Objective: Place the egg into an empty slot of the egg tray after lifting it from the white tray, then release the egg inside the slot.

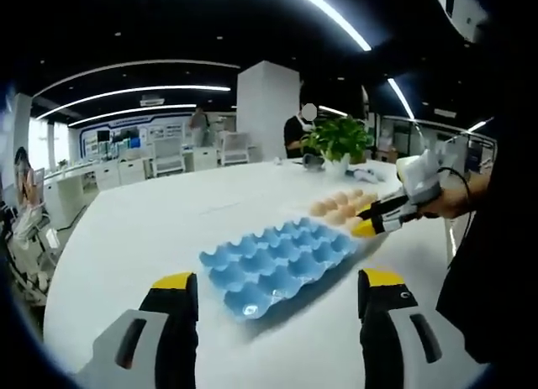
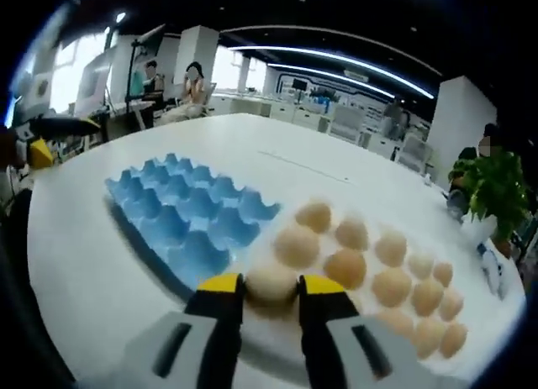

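Two views, left first. Left gripper view: my left tongs (image 1: pixel 277 290) hang wide apart with nothing between the yellow tips, low over the white desk (image 1: pixel 143 229) and just short of the blue egg tray (image 1: pixel 282 261). I judge I am keeping them there as a spare hand, ready to steady the light tray if it slides. Every slot I can see in the tray is empty, so any slot will serve. Beyond its far end lies the cluster of eggs (image 1: pixel 340 207), and my right tongs (image 1: pixel 374 223) reach in from the right, tips down at the near edge of that cluster. A potted plant (image 1: pixel 339 139) stands further back on the desk.

Right gripper view: my right tongs (image 2: pixel 271 290) are drawn narrow around one pale egg (image 2: pixel 271 280), a yellow tip on each flank. The egg looks held, though I cannot tell if it has left the surface yet. It sits at the near edge of the other eggs (image 2: pixel 391 275), which lie in rows on a white tray whose surface barely stands out from the desk. The egg tray (image 2: pixel 189 217) lies just to the left, its nearest slots close by, so the carry should be short. The grip is on the egg's widest part, I judge, so it will not slip or crack.
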The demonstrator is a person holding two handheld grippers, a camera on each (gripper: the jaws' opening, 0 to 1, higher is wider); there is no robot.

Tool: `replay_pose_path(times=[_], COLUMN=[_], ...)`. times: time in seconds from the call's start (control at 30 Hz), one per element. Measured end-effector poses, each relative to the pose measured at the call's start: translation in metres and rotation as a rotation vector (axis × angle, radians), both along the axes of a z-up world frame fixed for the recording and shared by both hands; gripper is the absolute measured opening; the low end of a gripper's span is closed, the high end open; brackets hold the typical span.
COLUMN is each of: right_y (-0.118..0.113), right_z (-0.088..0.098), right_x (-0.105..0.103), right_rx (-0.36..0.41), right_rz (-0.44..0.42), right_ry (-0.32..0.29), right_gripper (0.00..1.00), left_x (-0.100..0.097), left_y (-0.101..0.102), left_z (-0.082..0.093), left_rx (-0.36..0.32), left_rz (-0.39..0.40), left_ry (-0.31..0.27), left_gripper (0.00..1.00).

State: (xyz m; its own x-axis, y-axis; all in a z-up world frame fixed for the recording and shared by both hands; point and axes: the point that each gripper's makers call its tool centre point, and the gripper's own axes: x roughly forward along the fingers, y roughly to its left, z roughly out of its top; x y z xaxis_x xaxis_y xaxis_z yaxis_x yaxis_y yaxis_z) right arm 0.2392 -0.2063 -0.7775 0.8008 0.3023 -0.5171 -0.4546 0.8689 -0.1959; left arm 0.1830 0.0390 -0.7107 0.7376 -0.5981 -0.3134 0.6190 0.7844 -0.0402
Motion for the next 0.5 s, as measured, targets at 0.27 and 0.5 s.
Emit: replay_pose_path(times=[0.27,0.5], right_y=[-0.005,-0.011], right_z=[0.004,0.02], right_x=[0.0,0.002], right_rx=[0.142,0.195], right_rz=[-0.08,-0.101], right_ry=[0.028,0.016], right_gripper=[0.24,0.24], left_x=[-0.004,-0.007], left_y=[0.001,0.003], left_z=[-0.01,-0.015], left_rx=[0.048,0.05], left_rz=[-0.011,-0.007], left_ry=[0.036,0.074], left_gripper=[0.89,0.95])
